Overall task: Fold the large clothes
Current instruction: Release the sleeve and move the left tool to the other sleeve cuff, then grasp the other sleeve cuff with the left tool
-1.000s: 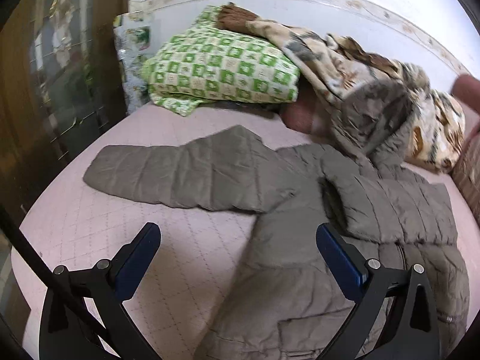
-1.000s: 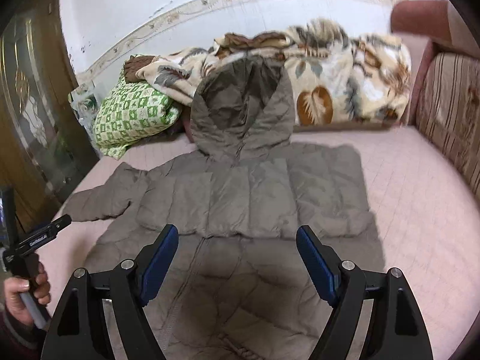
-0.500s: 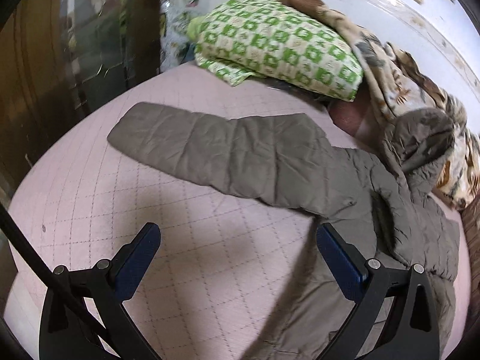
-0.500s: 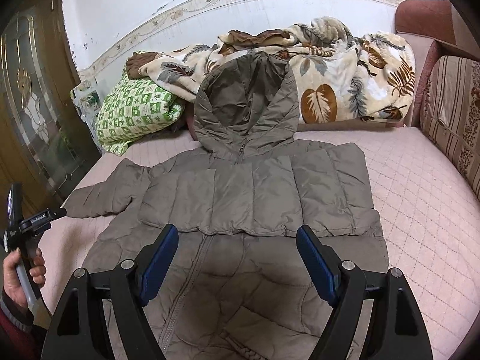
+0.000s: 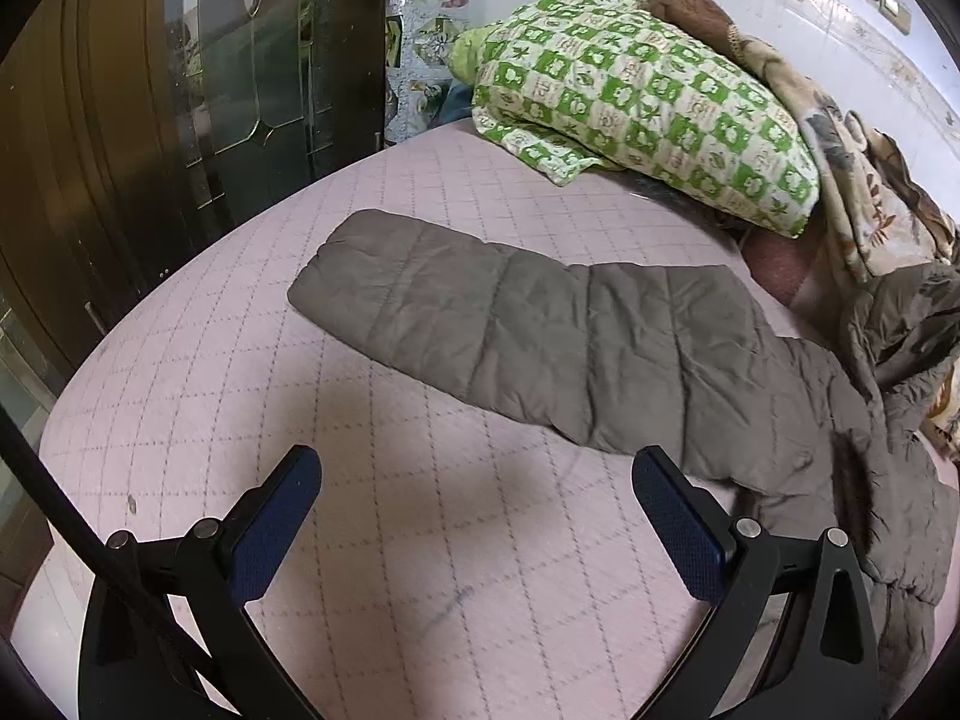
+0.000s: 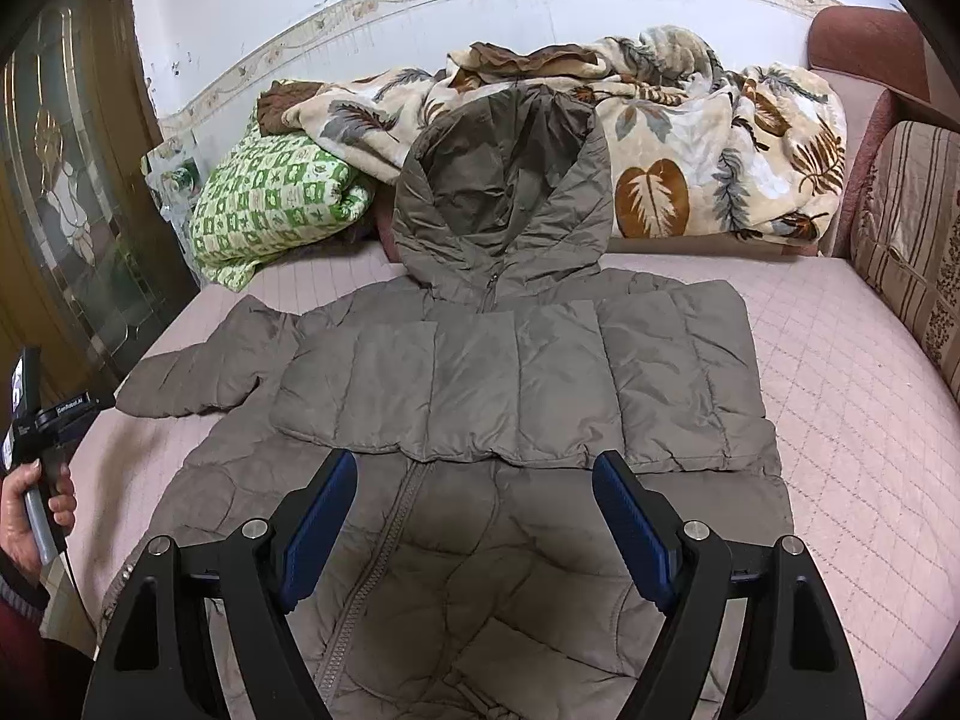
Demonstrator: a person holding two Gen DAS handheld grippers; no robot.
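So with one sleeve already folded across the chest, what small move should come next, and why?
Probably the left gripper should ease forward and down to the cuff end of the outstretched sleeve. That sleeve lies flat on the pink bedspread, unfolded, and the gripper's jaws stand open and empty above bare bedspread just short of it.

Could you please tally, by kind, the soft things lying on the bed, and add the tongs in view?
Jackets: 1, brown, hooded
Green checked quilts: 1
Leaf-print blankets: 1
Tongs: 2, left tongs and right tongs, both open, holding nothing
Total: 5
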